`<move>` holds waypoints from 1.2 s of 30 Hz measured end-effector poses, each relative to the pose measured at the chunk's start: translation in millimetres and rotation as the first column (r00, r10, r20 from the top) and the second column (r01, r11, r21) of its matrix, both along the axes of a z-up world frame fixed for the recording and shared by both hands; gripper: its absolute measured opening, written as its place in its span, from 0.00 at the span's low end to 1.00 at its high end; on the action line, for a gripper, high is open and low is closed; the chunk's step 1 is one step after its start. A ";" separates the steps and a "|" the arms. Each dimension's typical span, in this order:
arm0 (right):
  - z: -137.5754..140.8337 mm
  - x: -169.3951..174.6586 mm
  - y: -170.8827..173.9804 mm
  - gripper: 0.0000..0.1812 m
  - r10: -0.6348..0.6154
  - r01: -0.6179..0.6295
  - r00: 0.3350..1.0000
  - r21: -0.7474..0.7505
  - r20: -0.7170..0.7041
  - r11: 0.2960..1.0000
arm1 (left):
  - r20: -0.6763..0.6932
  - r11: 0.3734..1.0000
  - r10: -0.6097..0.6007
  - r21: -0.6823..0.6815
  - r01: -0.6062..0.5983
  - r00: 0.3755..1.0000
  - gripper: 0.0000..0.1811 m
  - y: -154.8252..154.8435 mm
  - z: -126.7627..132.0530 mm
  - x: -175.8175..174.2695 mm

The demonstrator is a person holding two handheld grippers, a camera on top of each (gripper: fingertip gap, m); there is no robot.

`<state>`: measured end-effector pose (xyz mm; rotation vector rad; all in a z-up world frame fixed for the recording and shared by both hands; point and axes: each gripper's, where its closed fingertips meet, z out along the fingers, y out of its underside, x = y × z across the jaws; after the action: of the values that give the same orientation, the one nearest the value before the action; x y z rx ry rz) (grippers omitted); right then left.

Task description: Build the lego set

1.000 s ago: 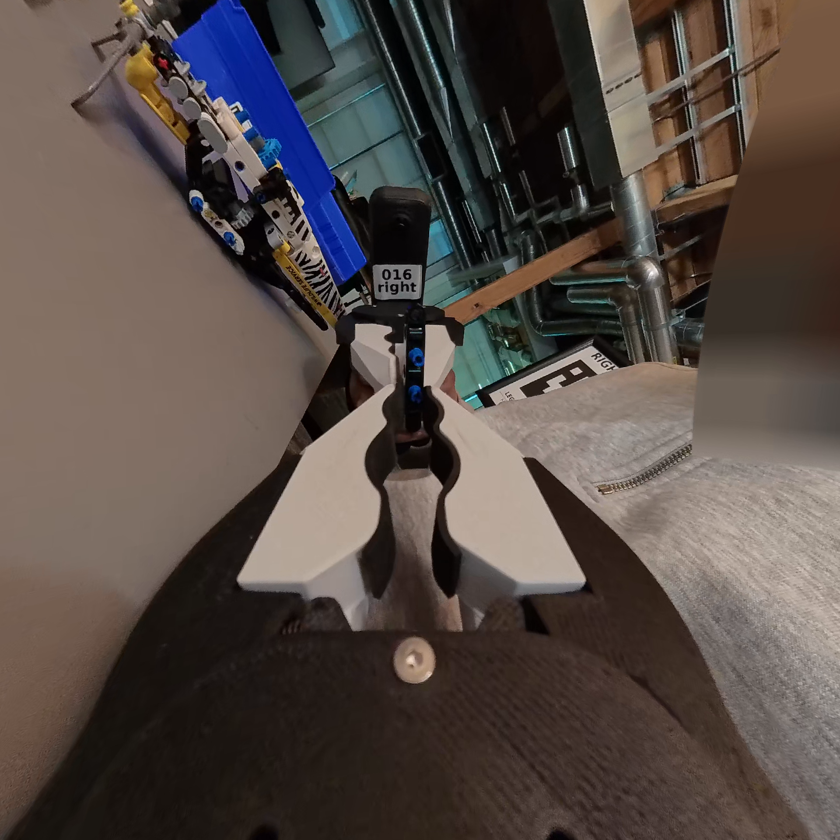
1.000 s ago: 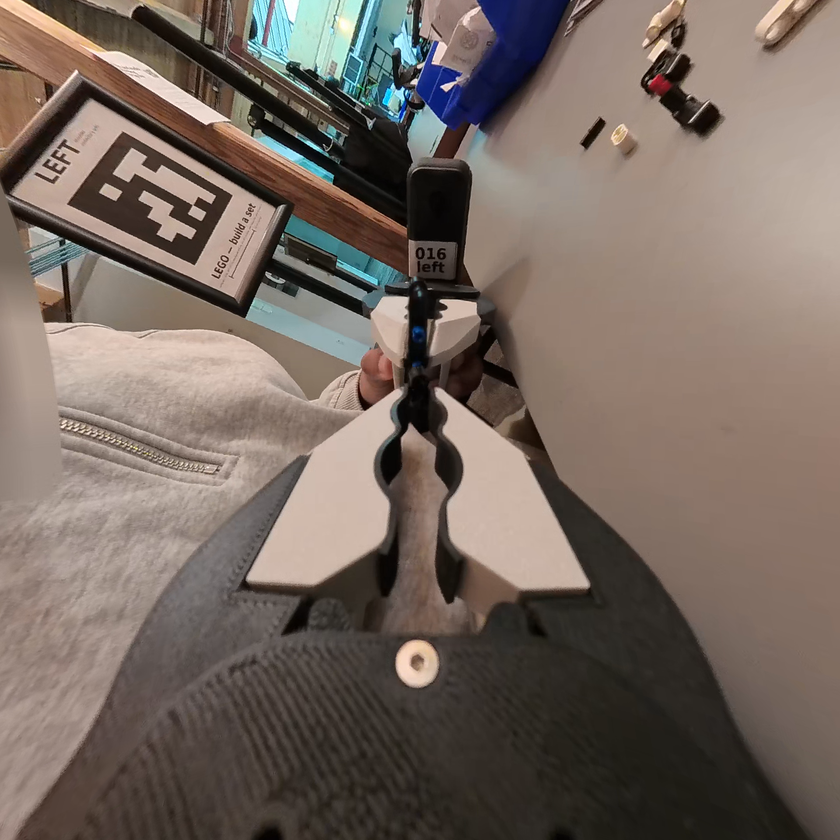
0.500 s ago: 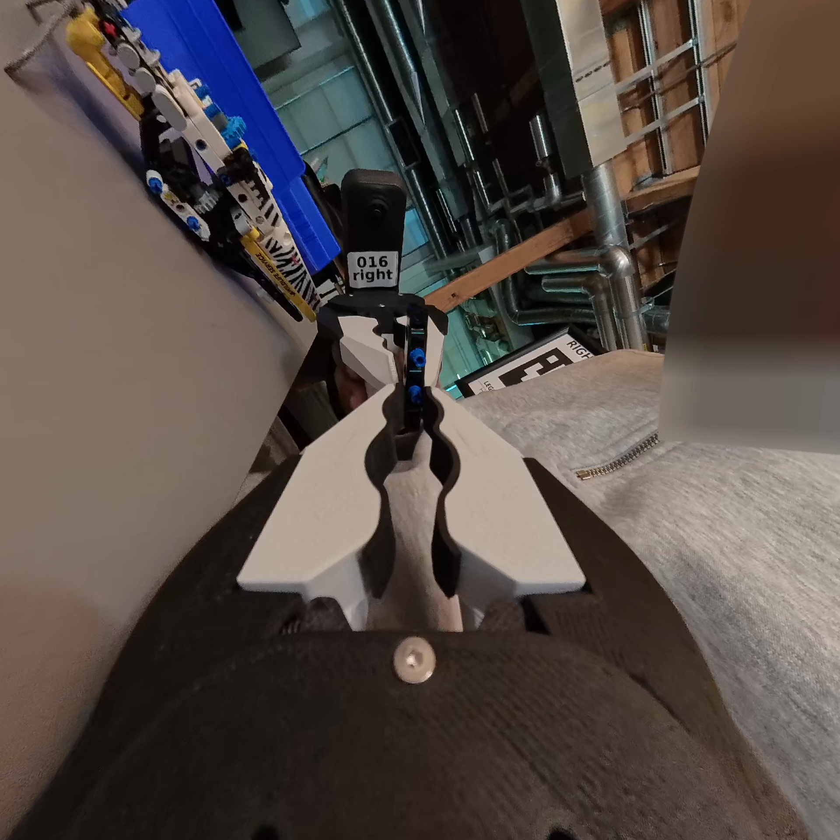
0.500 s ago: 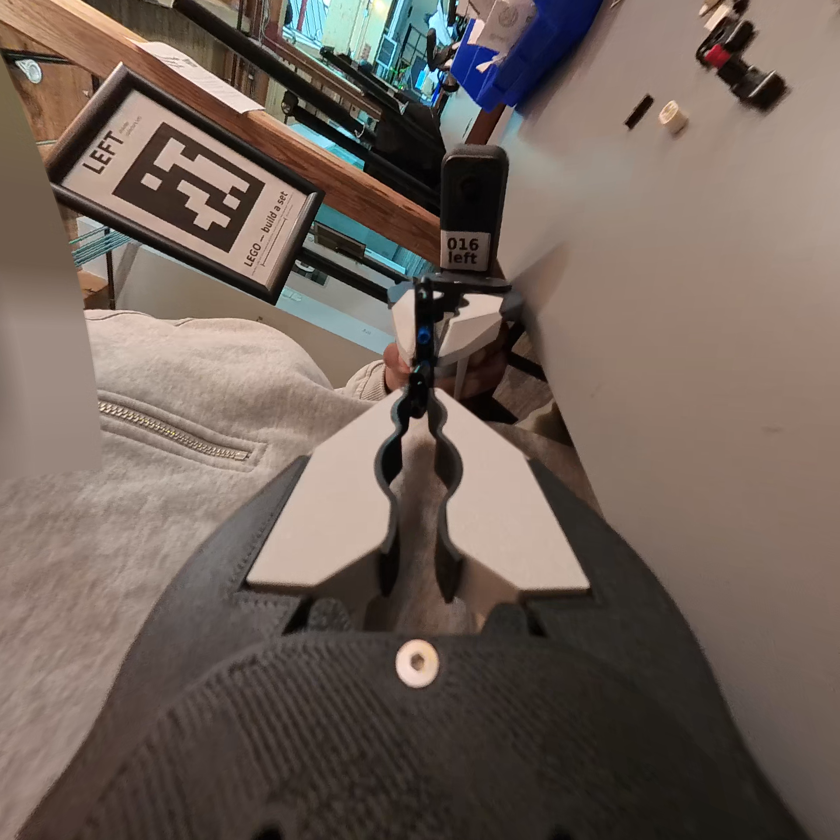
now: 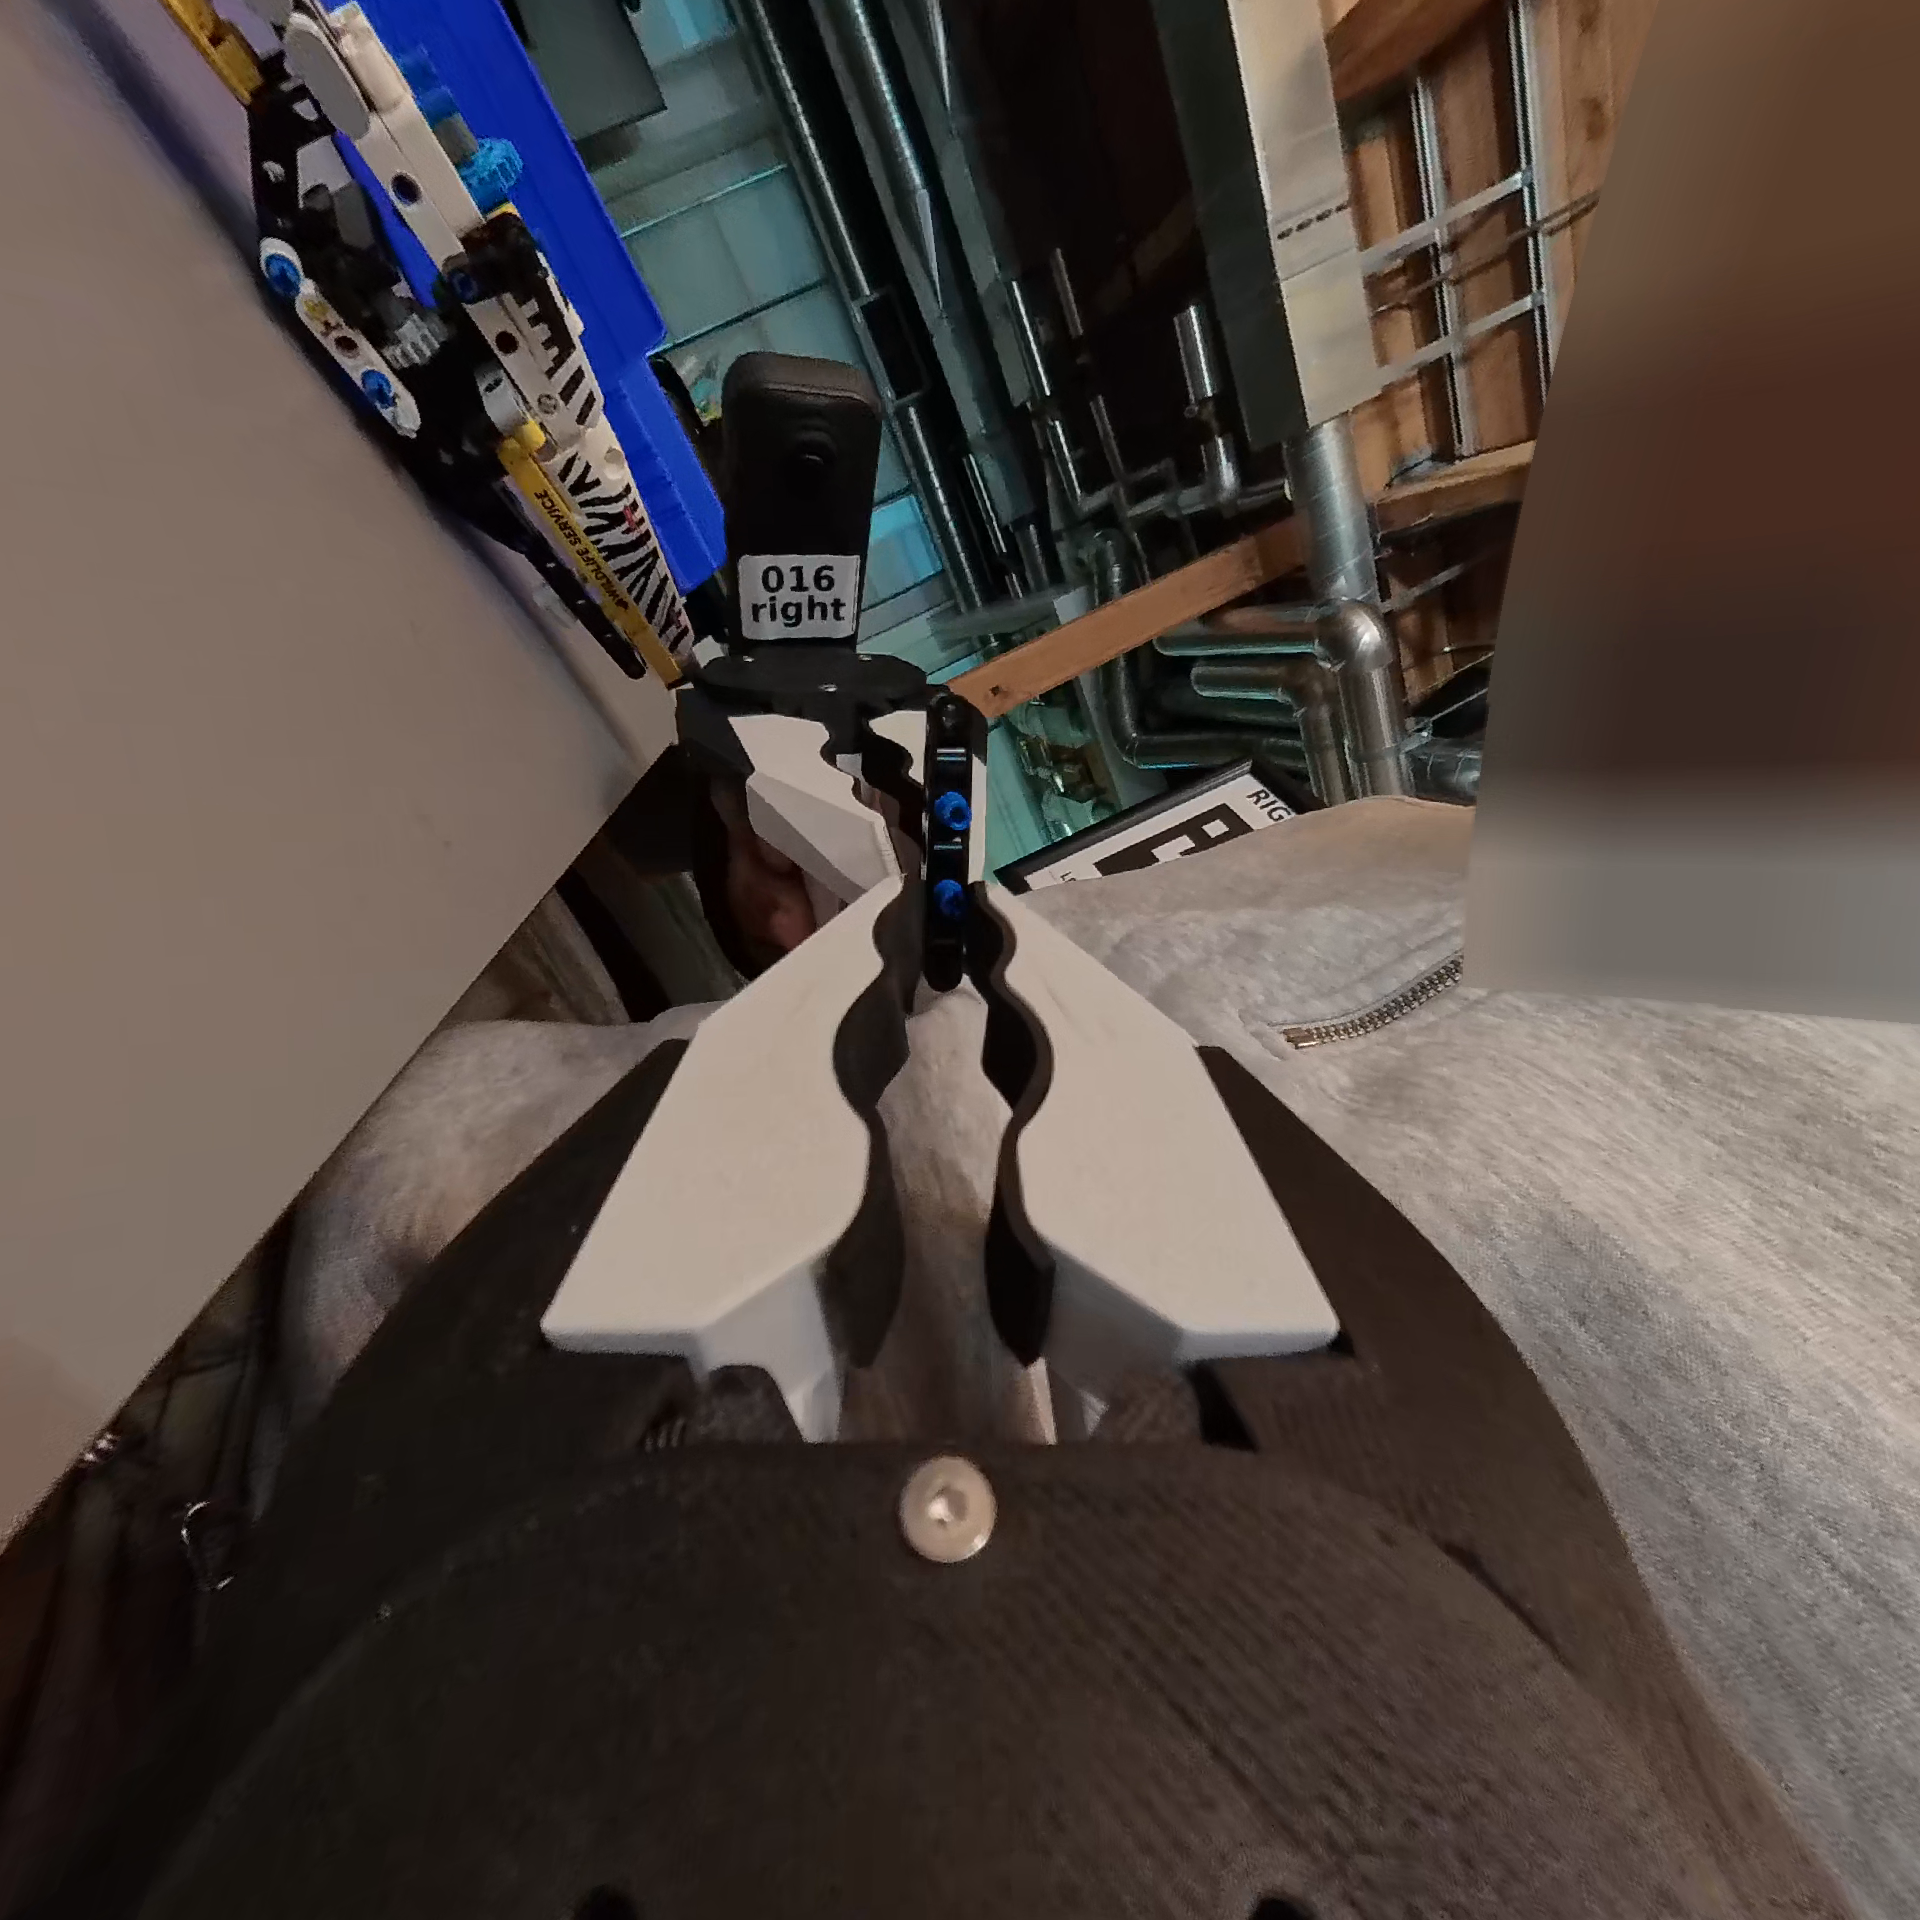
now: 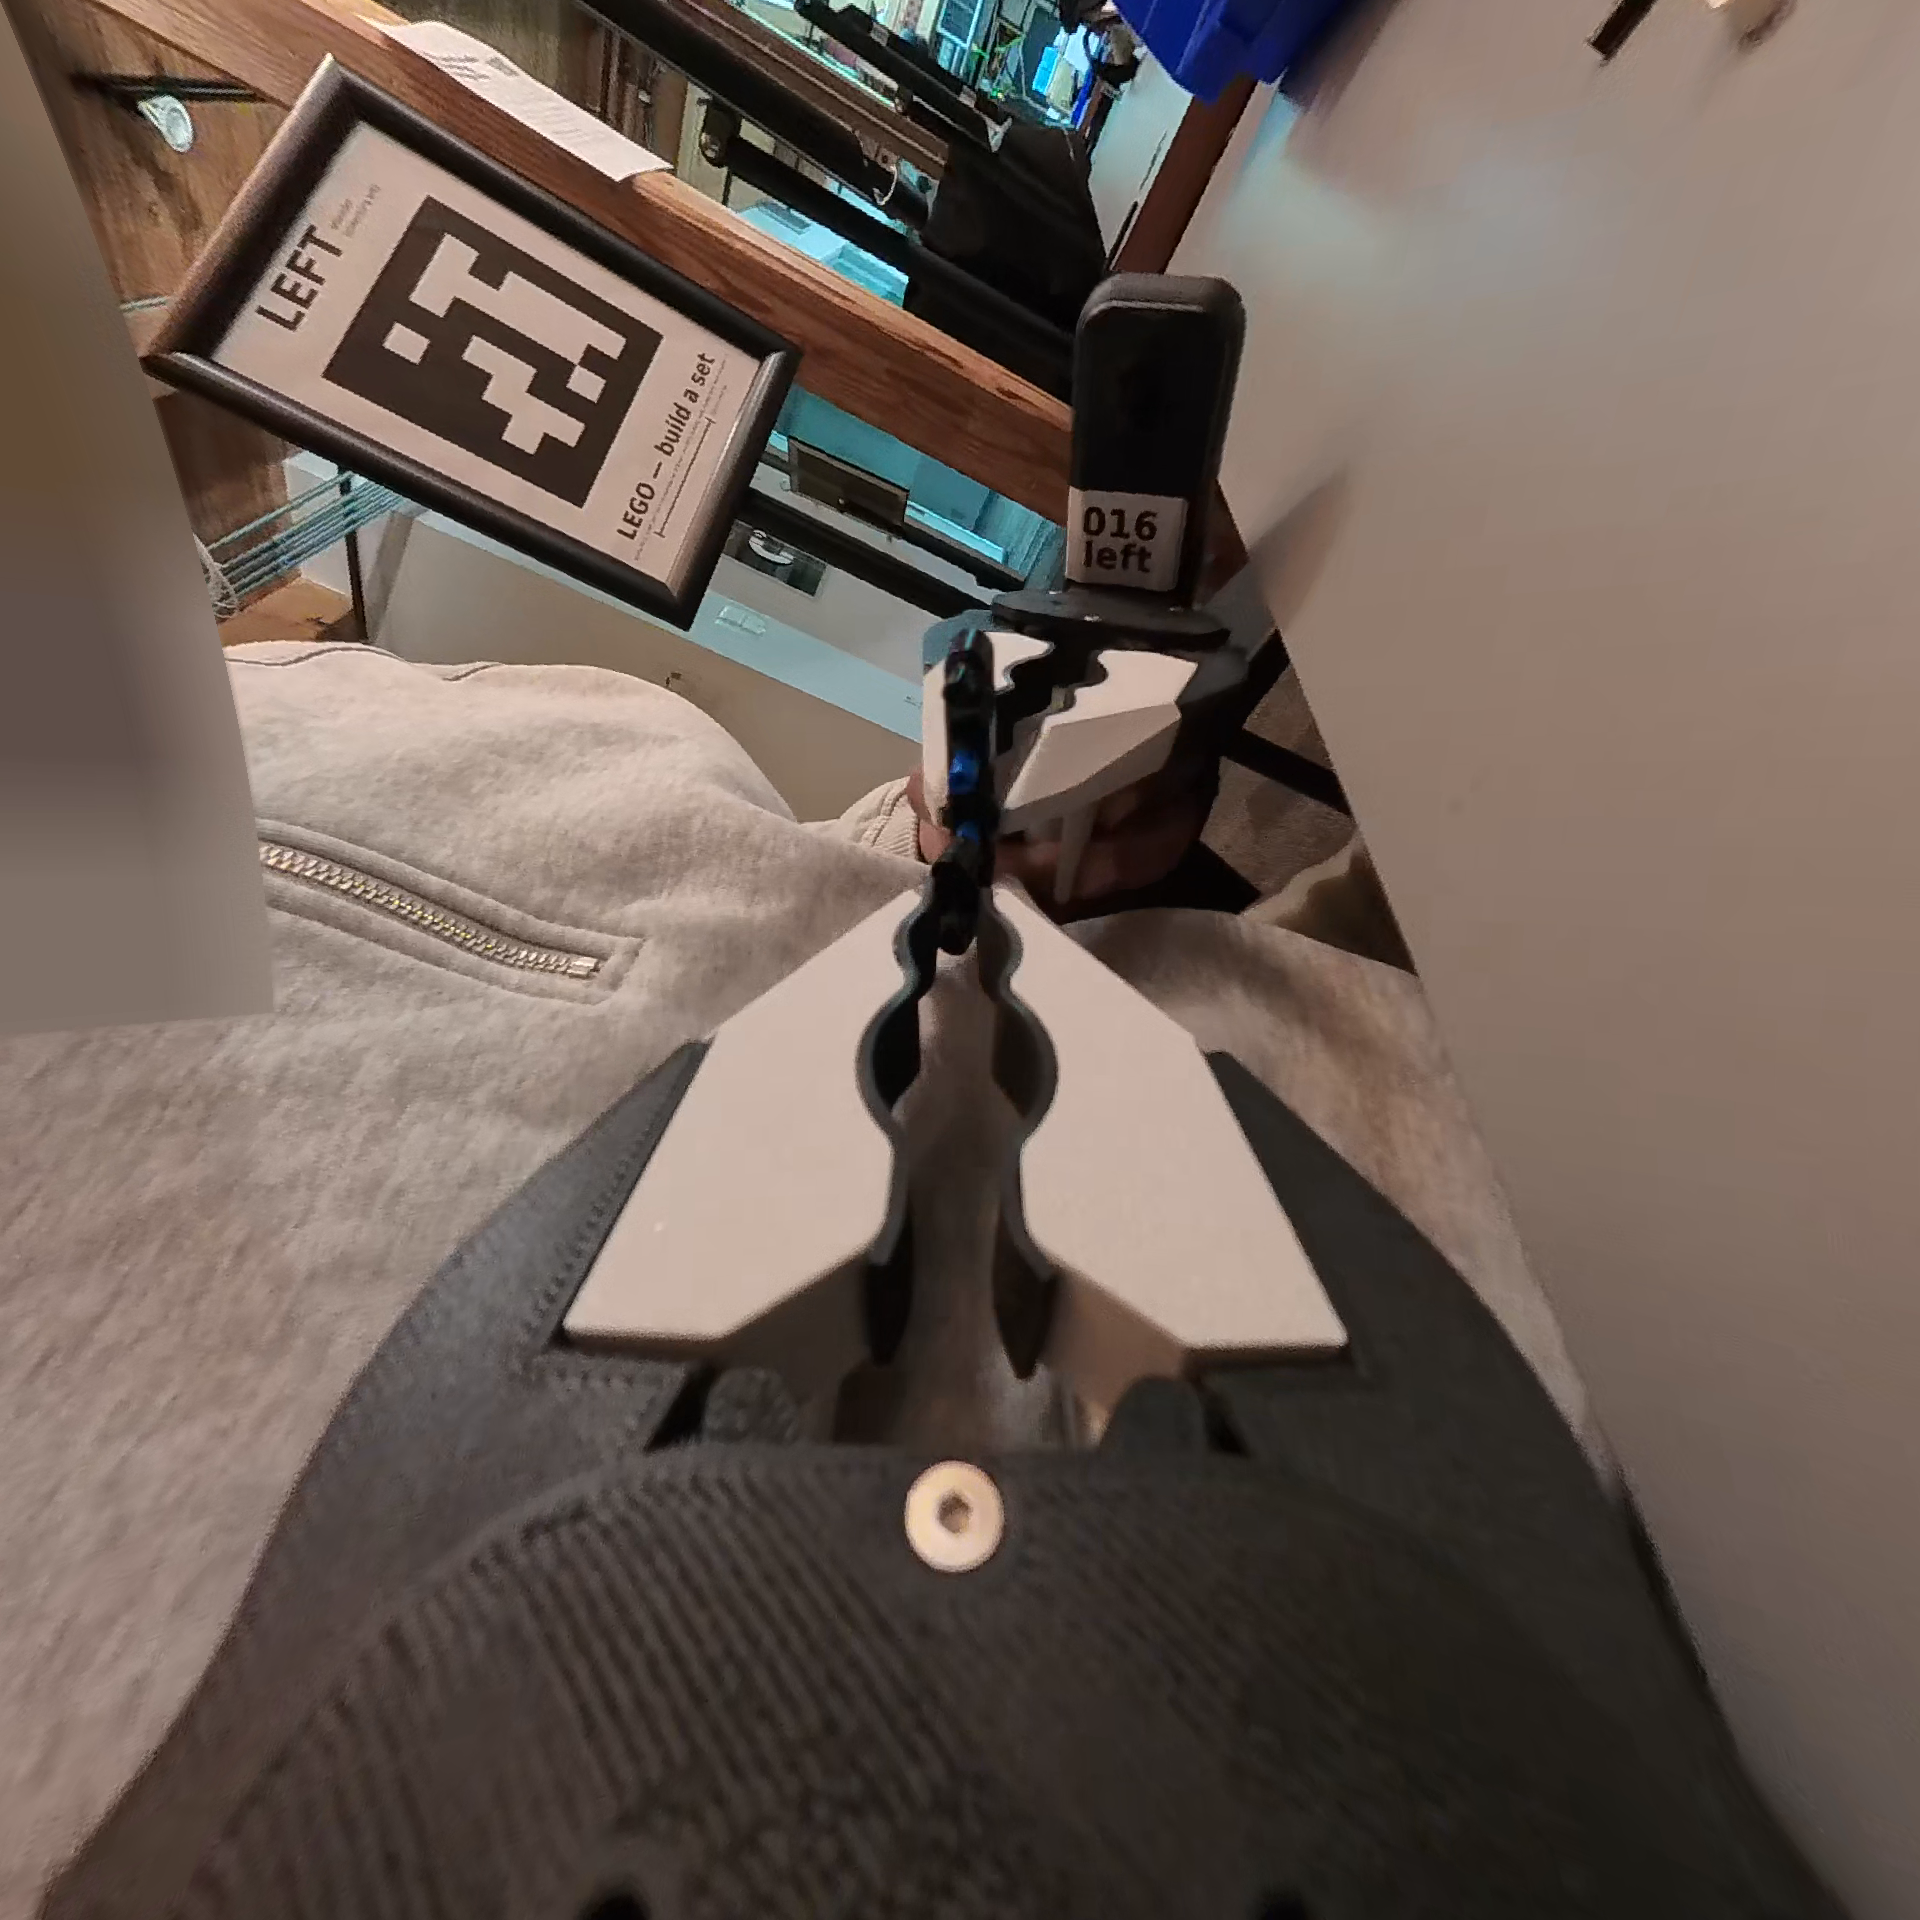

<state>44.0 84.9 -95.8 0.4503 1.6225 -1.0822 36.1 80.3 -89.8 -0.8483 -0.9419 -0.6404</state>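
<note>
Left gripper (image 5: 943,940), seen along its white fingers with wavy black pads: the tips close narrowly on the lower end of a black lego beam (image 5: 948,847) that carries two blue pins (image 5: 949,808). The beam rises straight ahead of the tips, and its far end lies beside the right gripper (image 5: 883,805), which faces this one at a slant just beyond. In the right wrist view the right gripper (image 6: 954,925) likewise pinches the near end of the same beam (image 6: 964,758), whose far end reaches the left gripper (image 6: 1023,717); whether both pairs of tips truly bear on the beam is hard to judge, since motion blur softens this view. Left of the left gripper stands the tilted grey table (image 5: 208,644), bearing a partly built lego model (image 5: 436,312) of white, black and yellow parts in front of a blue bin (image 5: 582,312). Behind both grippers lies a grey zipped sweatshirt (image 6: 416,852). A framed marker card (image 6: 488,384) hangs up and left of the right gripper.
</note>
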 end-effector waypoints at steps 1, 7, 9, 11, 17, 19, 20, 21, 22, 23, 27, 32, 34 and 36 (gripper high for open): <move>0.6 0.1 0.2 0.02 0.001 -0.001 1.000 -0.003 -0.001 1.000 | 0.002 1.000 -0.004 0.011 0.004 1.000 0.03 0.2 0.5 0.1; 2.5 0.7 -0.2 0.02 0.002 0.000 0.998 -0.034 0.060 0.999 | 0.020 0.997 -0.019 0.071 0.018 1.000 0.03 0.0 1.2 0.3; 2.8 1.2 -0.3 0.02 0.001 0.003 0.996 -0.047 0.090 0.999 | 0.029 0.996 -0.038 0.086 0.035 0.999 0.03 0.0 0.8 0.2; 2.8 0.1 -0.5 0.02 -0.012 0.018 0.995 -0.059 0.104 0.998 | 0.022 0.996 -0.037 0.077 0.035 0.999 0.03 -0.4 1.1 -1.1; 2.7 -0.5 -0.8 0.02 -0.030 0.035 0.996 -0.061 0.082 0.998 | 0.002 0.999 -0.005 0.032 0.005 1.000 0.03 -0.9 2.0 -1.0; 3.7 0.6 -0.5 0.02 -0.028 0.033 0.997 -0.065 0.075 0.997 | -0.012 1.000 -0.008 0.019 0.008 1.000 0.03 -0.6 3.3 0.5; 4.1 1.0 -0.6 0.02 -0.029 0.034 0.997 -0.067 0.071 0.997 | -0.016 1.000 -0.011 0.021 0.011 1.000 0.03 -0.7 3.9 1.1; 4.4 1.3 -0.9 0.02 -0.031 0.036 0.997 -0.070 0.067 0.997 | -0.018 1.000 -0.015 0.027 0.015 1.000 0.03 -0.9 4.2 1.5; 4.9 1.6 -1.0 0.02 -0.032 0.037 0.997 -0.073 0.065 0.997 | -0.019 0.999 -0.018 0.036 0.018 1.000 0.03 -1.0 4.9 2.0; 5.5 2.2 -1.0 0.02 -0.033 0.038 0.997 -0.077 0.063 0.996 | -0.021 0.999 -0.021 0.043 0.022 1.000 0.03 -0.9 5.3 2.6; 7.0 3.8 -0.5 0.03 -0.044 0.048 0.998 -0.078 0.041 0.996 | -0.032 0.998 -0.031 0.046 0.032 0.999 0.03 0.4 6.8 4.8; 7.1 2.3 -2.0 0.06 -0.090 0.093 0.995 -0.060 0.049 0.994 | -0.038 0.998 -0.028 0.051 0.030 0.999 0.03 0.2 7.7 5.1; 8.3 2.3 -2.8 0.03 -0.117 0.119 0.992 -0.062 0.044 0.991 | -0.037 0.998 -0.017 0.056 0.019 0.999 0.03 -1.3 7.8 4.6; 7.5 1.9 -3.8 0.03 -0.155 0.155 0.988 -0.055 0.011 0.986 | -0.035 0.998 -0.007 0.055 0.009 0.999 0.03 -2.3 7.2 4.4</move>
<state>45.9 81.1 -88.3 0.5498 1.5679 -1.2372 40.5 78.0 -82.6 -0.8120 -0.8861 -0.6543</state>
